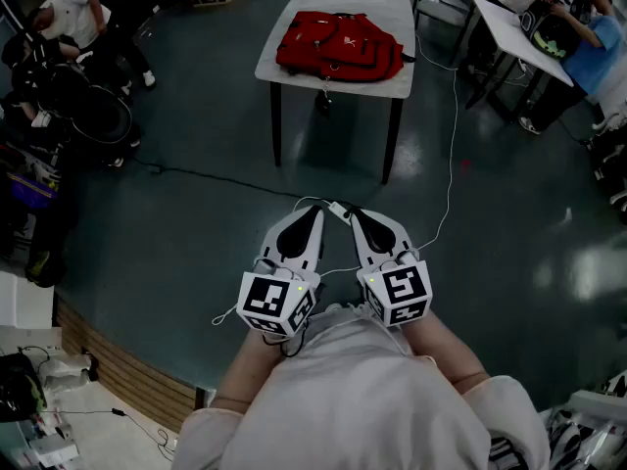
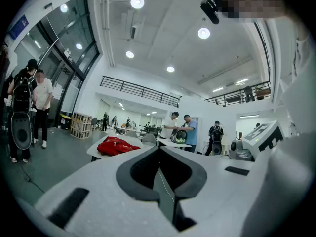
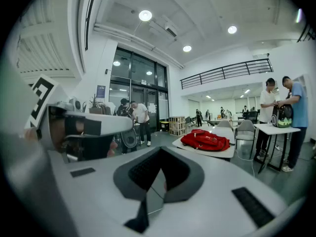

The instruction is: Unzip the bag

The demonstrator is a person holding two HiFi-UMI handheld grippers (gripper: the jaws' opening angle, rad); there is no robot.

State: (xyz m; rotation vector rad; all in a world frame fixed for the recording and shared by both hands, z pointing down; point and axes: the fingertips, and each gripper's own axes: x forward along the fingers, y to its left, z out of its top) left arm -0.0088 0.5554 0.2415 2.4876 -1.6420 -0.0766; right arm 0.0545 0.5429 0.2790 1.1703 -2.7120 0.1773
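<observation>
Room: open hall with a glossy dark floor [image 1: 176,223].
Table [image 1: 294,47]: pale top, dark legs, standing well ahead of the person.
Red bag [image 1: 338,45]: lying flat on the table, touched by neither gripper.
White cable [image 1: 453,135]: trailing over the floor right of the table.
Second table [image 1: 514,27]: right of the first, with people beside it.
Left gripper [image 1: 316,211]: well short of the table, jaws closed together, holding nothing.
Right gripper [image 1: 353,212]: beside the left one, jaws likewise closed and empty.
</observation>
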